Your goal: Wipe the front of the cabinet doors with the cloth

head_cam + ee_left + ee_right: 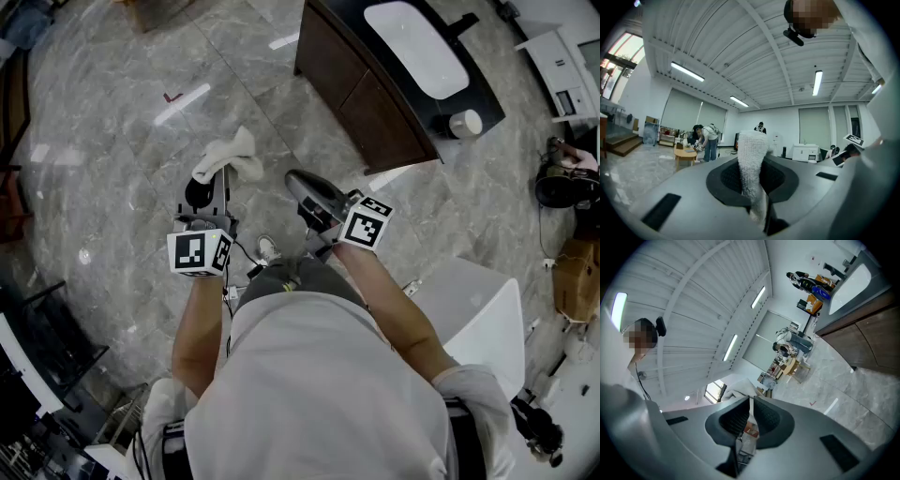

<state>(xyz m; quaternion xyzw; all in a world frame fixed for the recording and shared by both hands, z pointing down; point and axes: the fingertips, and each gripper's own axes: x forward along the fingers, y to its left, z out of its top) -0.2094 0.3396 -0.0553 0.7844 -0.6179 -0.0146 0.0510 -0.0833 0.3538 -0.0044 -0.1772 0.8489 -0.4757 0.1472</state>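
A white cloth (pixel 228 157) sticks out of my left gripper (pixel 210 180), which is shut on it and held over the grey floor left of the cabinet. In the left gripper view the cloth (pixel 751 164) stands up between the closed jaws. My right gripper (pixel 298 182) hangs beside it, a little to the right, shut with nothing in it; its jaws (pixel 751 404) leave only a thin slit. The dark brown cabinet doors (pixel 361 108) lie ahead to the right, also in the right gripper view as the cabinet (pixel 876 333). Neither gripper touches the cabinet.
A white sink (pixel 417 47) sits in the cabinet's dark top, with a white cup-like object (pixel 464 122) at its near end. A white unit (pixel 478 309) stands at my right. People and a low table (pixel 686 152) are far across the room.
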